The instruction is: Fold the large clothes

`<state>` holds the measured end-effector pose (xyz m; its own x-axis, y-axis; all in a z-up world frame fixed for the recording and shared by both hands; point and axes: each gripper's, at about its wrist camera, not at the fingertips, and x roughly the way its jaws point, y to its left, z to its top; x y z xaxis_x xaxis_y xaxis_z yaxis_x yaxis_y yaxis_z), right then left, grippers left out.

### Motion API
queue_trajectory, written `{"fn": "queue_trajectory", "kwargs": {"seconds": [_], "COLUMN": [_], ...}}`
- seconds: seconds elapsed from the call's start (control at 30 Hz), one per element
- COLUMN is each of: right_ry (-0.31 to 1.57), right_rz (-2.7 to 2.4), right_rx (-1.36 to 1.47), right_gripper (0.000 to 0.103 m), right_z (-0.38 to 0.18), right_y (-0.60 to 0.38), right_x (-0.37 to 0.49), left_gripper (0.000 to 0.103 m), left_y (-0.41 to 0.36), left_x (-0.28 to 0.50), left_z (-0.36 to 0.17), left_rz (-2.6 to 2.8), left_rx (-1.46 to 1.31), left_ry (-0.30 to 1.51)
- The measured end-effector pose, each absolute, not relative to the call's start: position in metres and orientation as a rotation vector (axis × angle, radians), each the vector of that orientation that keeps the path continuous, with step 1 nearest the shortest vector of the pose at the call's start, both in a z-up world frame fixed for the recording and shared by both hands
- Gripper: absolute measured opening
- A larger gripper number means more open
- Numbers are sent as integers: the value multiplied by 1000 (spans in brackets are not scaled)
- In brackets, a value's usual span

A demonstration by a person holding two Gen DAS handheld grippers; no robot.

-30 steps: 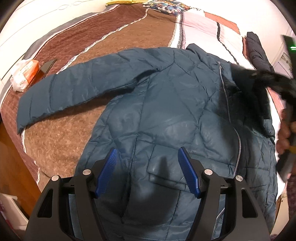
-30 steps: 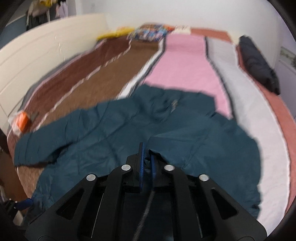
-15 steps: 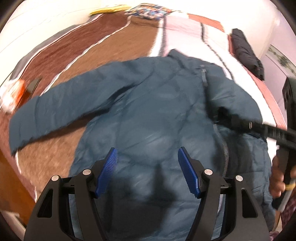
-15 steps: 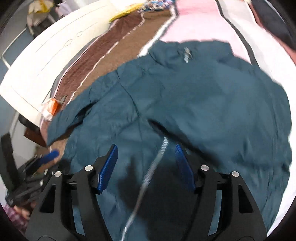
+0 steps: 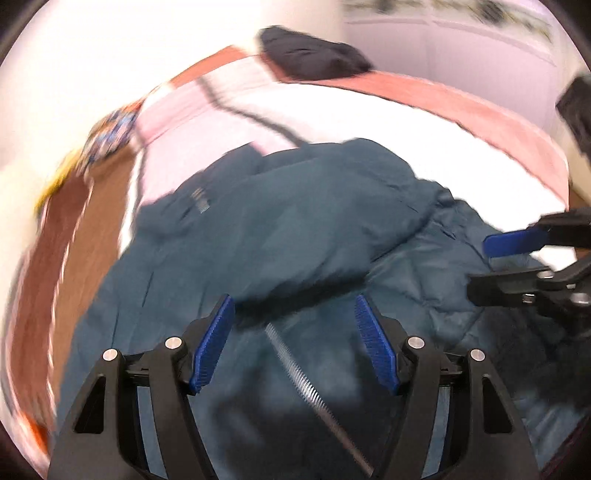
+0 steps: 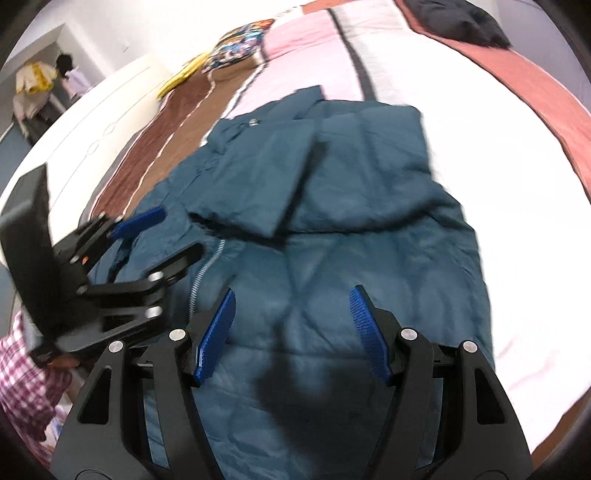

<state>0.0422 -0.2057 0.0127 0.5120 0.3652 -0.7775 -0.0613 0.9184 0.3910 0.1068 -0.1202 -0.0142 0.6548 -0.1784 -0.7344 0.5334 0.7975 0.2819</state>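
Observation:
A teal quilted jacket (image 6: 332, 229) lies front-up on the bed, its silver zipper (image 6: 207, 266) running down the middle. One sleeve (image 6: 266, 181) lies folded across the chest. In the left wrist view the jacket (image 5: 288, 236) fills the centre, blurred. My left gripper (image 5: 295, 332) is open and empty just above the jacket's lower front; it also shows at the left of the right wrist view (image 6: 155, 236). My right gripper (image 6: 291, 325) is open and empty over the jacket's lower right; it also shows at the right edge of the left wrist view (image 5: 491, 266).
The bed cover (image 6: 480, 122) has brown, pink, white and salmon stripes. A dark garment (image 6: 458, 18) lies at the far right edge. A patterned pillow (image 6: 236, 44) and a yellow item (image 6: 177, 77) lie at the head. A white headboard (image 6: 85, 122) runs along the left.
The right gripper let go of the sleeve, which now lies folded across the chest, and stands open. The left gripper swung right over the jacket's zipper, still open.

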Motion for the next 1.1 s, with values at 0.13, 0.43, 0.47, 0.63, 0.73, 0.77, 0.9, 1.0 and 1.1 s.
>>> {"fn": "queue_trajectory", "kwargs": {"seconds": [0.13, 0.43, 0.47, 0.63, 0.73, 0.77, 0.9, 1.0, 1.1], "right_ry": [1019, 1022, 1025, 1028, 1028, 1031, 1045, 1054, 1061], "right_rz": [226, 175, 177, 207, 223, 228, 244, 255, 263], "right_rx": [405, 495, 503, 479, 455, 452, 441, 424, 416], "right_gripper": [65, 65, 65, 65, 65, 65, 64, 65, 65], "right_z": [5, 2, 1, 2, 4, 4, 3, 2, 2], "right_y": [-232, -261, -260, -249, -239, -237, -226, -218, -210], "right_x": [33, 28, 29, 29, 30, 31, 34, 36, 40], "left_gripper": [67, 12, 8, 4, 4, 4, 6, 11, 39], "left_y": [-164, -148, -142, -70, -16, -2, 59, 90, 110], "left_x": [113, 148, 150, 169, 174, 177, 185, 192, 190], "left_z": [-40, -18, -13, 28, 36, 34, 4, -21, -33], "left_rz": [-453, -459, -439, -249, -89, -44, 108, 153, 186], "left_rx": [734, 531, 487, 204, 56, 17, -149, -244, -363], "left_ry": [716, 751, 741, 694, 695, 706, 814, 902, 917]}}
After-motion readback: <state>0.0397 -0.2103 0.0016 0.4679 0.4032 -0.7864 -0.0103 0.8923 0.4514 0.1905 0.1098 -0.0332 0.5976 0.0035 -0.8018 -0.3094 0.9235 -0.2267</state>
